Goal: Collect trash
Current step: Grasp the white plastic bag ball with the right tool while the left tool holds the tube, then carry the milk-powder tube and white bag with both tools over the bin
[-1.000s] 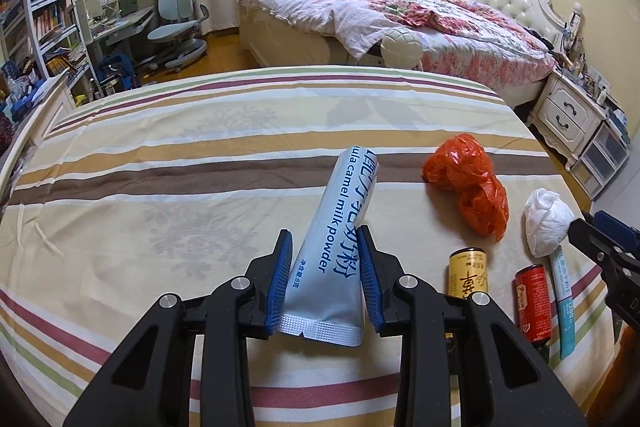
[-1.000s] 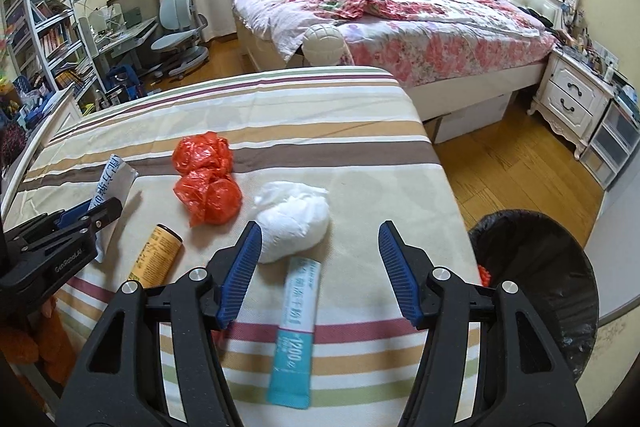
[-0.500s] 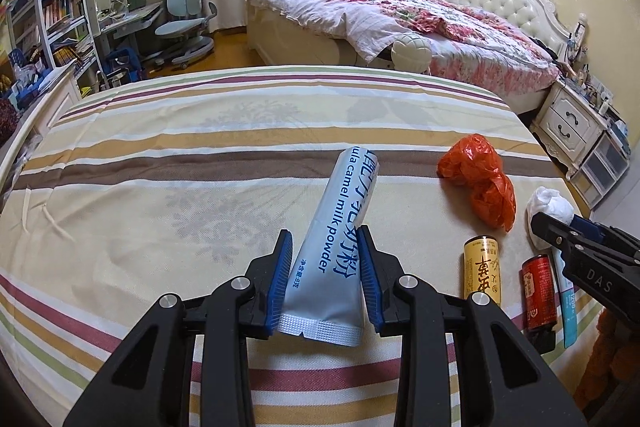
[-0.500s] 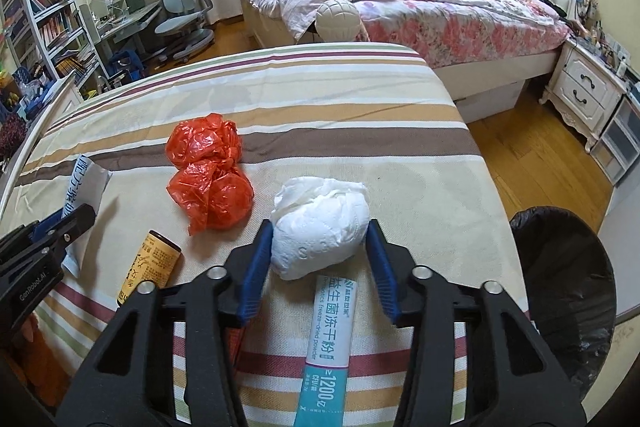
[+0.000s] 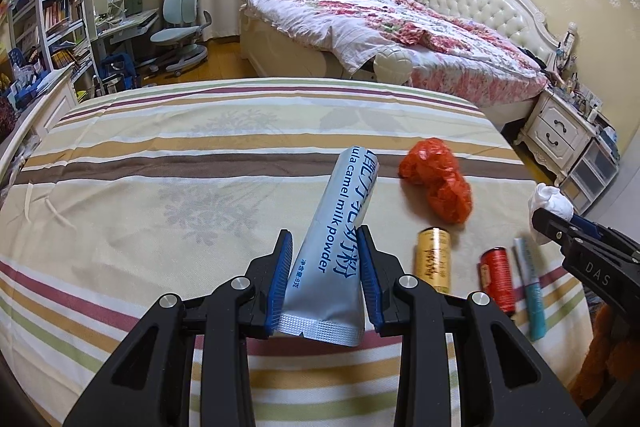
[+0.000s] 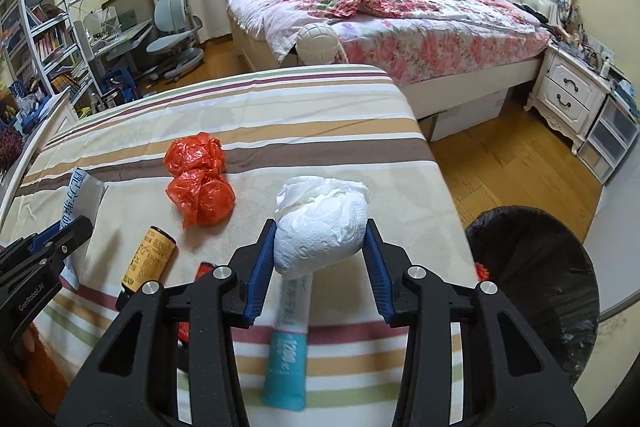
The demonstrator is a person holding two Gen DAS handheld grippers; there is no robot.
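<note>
My left gripper point(image 5: 324, 231) is shut on a silver milk powder sachet point(image 5: 344, 211), which sticks up and forward between the blue pads. My right gripper point(image 6: 320, 225) has a crumpled white tissue wad point(image 6: 324, 203) between its pads. Its jaws are closing and both pads press on the wad's sides. Loose on the striped tablecloth point(image 6: 280, 115) lie a red plastic bag point(image 6: 198, 183), a yellow can point(image 6: 154, 255) and a teal sachet point(image 6: 288, 359) just under the wad. A red can point(image 5: 498, 279) lies beside the yellow can point(image 5: 434, 259).
A black-lined trash bin point(image 6: 532, 275) stands on the wooden floor off the table's right edge. Beyond the table are a flowered bed point(image 6: 380, 15), a white nightstand point(image 6: 572, 95), a desk chair point(image 6: 172, 39) and bookshelves at the left.
The right gripper moved forward around the tissue wad and its jaws narrowed onto it. The left gripper kept its hold on the sachet and barely moved.
</note>
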